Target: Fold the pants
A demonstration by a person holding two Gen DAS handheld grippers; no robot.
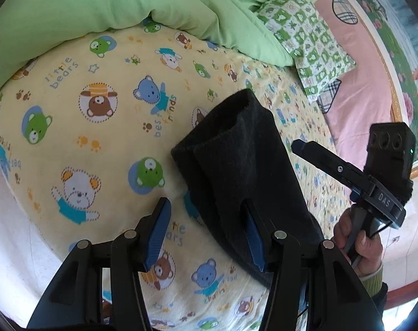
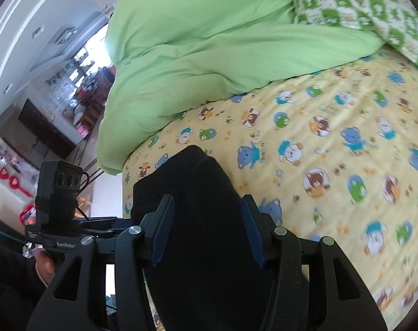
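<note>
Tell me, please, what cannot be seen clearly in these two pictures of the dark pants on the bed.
- Near end of the dark, fuzzy folded pants: in both wrist views, hidden behind the claw frames and cut off by the lower edge.
- Right claw grip: right wrist view, black cloth fills the gap; pad contact unclear.
- Yellow bear-print cotton sheet: right wrist view, prints blurred at right.
- Shelves beyond the light green quilt: too small.
</note>
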